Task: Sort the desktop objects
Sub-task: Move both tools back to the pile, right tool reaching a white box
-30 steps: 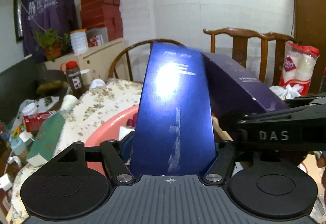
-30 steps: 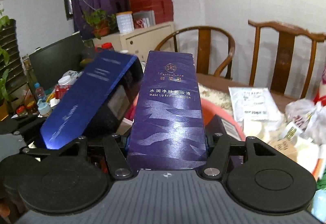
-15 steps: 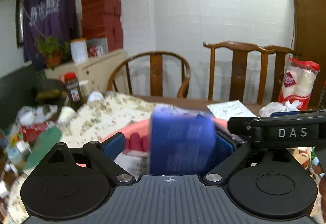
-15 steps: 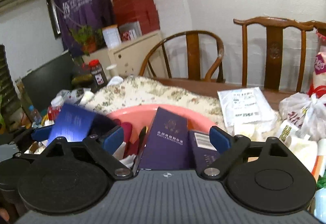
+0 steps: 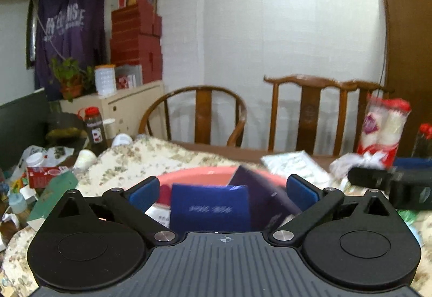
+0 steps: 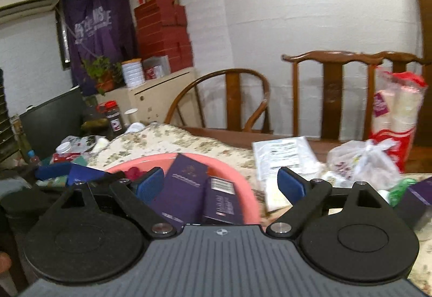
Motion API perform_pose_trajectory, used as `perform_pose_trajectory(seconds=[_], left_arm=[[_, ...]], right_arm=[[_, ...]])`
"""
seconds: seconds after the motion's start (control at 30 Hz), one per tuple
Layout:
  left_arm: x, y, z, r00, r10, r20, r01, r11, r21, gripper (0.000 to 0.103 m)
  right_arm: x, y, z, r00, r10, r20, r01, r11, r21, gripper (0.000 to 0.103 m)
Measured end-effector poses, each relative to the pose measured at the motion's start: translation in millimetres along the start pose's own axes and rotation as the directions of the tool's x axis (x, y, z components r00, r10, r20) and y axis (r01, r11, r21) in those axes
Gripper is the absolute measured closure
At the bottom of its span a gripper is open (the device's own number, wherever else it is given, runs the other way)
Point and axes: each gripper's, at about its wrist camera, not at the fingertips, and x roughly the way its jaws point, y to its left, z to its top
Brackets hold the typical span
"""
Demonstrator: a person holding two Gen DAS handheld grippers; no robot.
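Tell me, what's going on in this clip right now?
A person with two handheld grippers is sorting table clutter into a pink basin. Both jaws have just been opening: the left gripper is open behind a blue box, the right gripper open behind a purple box. Both boxes lie in the basin.

We see a pink basin (image 5: 205,172) resting on the flowered cloth of the table, and the boxes lie inside it. In the left wrist view a bright blue box (image 5: 209,209) lies near the basin's close side, its pale lettering blurred, and a dark purple box (image 5: 259,189) leans tilted just to its right. In the right wrist view that purple box (image 6: 186,186) shows gold lettering on its face, and beside it on the right lies a second purple box (image 6: 221,199) with a white barcode label.
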Motion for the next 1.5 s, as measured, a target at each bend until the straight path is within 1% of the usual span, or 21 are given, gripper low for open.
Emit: perform_pose_trajectory(seconds=[0.1, 0.2, 0.27, 0.33, 0.43, 0.53, 0.63, 0.7, 0.77, 0.83, 0.9, 0.97, 1.03, 1.2, 1.27, 1.33, 1.4, 1.5], left_arm=[[-21, -14, 4, 0.998, -0.054, 0.033, 0.054, 0.999, -0.001, 0.000], [-33, -38, -2, 0.994, -0.110, 0.020, 0.110, 0.994, 0.022, 0.000], [-36, -58, -12, 0.986, -0.165, 0.001, 0.165, 0.986, 0.031, 0.000], [-37, -80, -25, 0.978, -0.208, -0.030, 0.209, 0.976, 0.052, 0.000], [-32, -115, -50, 0.967, -0.245, -0.075, 0.251, 0.964, 0.092, 0.000], [-26, -146, -74, 0.954, -0.276, -0.119, 0.290, 0.950, 0.115, 0.000], [-24, -170, -95, 0.936, -0.320, -0.147, 0.338, 0.934, 0.118, 0.000], [-25, -188, -107, 0.922, -0.347, -0.172, 0.370, 0.921, 0.125, 0.000], [-28, -202, -117, 0.915, -0.359, -0.186, 0.387, 0.911, 0.142, 0.000], [-29, -218, -124, 0.905, -0.374, -0.202, 0.409, 0.896, 0.173, 0.000], [-30, -235, -129, 0.895, -0.388, -0.219, 0.430, 0.880, 0.202, 0.000], [-29, -255, -129, 0.888, -0.399, -0.228, 0.447, 0.867, 0.222, 0.000], [-29, -275, -126, 0.877, -0.420, -0.233, 0.470, 0.848, 0.244, 0.000], [-29, -326, -113, 0.865, -0.448, -0.226, 0.498, 0.816, 0.293, 0.000], [-28, -344, -109, 0.861, -0.458, -0.220, 0.507, 0.805, 0.309, 0.000], [-24, -360, -107, 0.860, -0.463, -0.214, 0.510, 0.798, 0.321, 0.000], [-20, -371, -106, 0.850, -0.480, -0.217, 0.527, 0.786, 0.325, 0.000], [-12, -380, -105, 0.836, -0.499, -0.227, 0.548, 0.772, 0.321, 0.000]], right_arm=[[-14, -11, -7, 0.999, -0.052, 0.003, 0.052, 0.999, -0.011, 0.011], [-32, -29, -17, 0.997, -0.083, -0.005, 0.083, 0.997, -0.002, 0.010], [-45, -47, -23, 0.994, -0.106, -0.019, 0.107, 0.994, 0.018, 0.008], [-56, -64, -31, 0.991, -0.123, -0.049, 0.125, 0.992, 0.038, 0.008], [-71, -90, -50, 0.981, -0.176, -0.080, 0.181, 0.982, 0.059, 0.008], [-86, -112, -73, 0.966, -0.232, -0.118, 0.239, 0.970, 0.050, 0.008], [-101, -134, -95, 0.947, -0.284, -0.147, 0.294, 0.955, 0.047, 0.008], [-113, -149, -107, 0.939, -0.301, -0.167, 0.315, 0.947, 0.062, 0.008], [-127, -166, -117, 0.932, -0.312, -0.184, 0.332, 0.939, 0.088, 0.008], [-145, -180, -125, 0.929, -0.320, -0.188, 0.343, 0.933, 0.106, 0.008], [-165, -193, -130, 0.919, -0.344, -0.191, 0.368, 0.923, 0.111, 0.008], [-182, -208, -133, 0.899, -0.386, -0.206, 0.414, 0.904, 0.111, 0.007], [-198, -223, -135, 0.877, -0.432, -0.213, 0.461, 0.880, 0.115, 0.007], [-224, -262, -135, 0.794, -0.561, -0.235, 0.602, 0.779, 0.175, 0.007], [-228, -275, -135, 0.745, -0.619, -0.250, 0.665, 0.721, 0.196, 0.007], [-229, -286, -134, 0.717, -0.646, -0.262, 0.696, 0.684, 0.216, 0.007], [-228, -296, -134, 0.690, -0.668, -0.278, 0.723, 0.650, 0.234, 0.007], [-221, -310, -135, 0.643, -0.697, -0.316, 0.765, 0.598, 0.239, 0.007]])
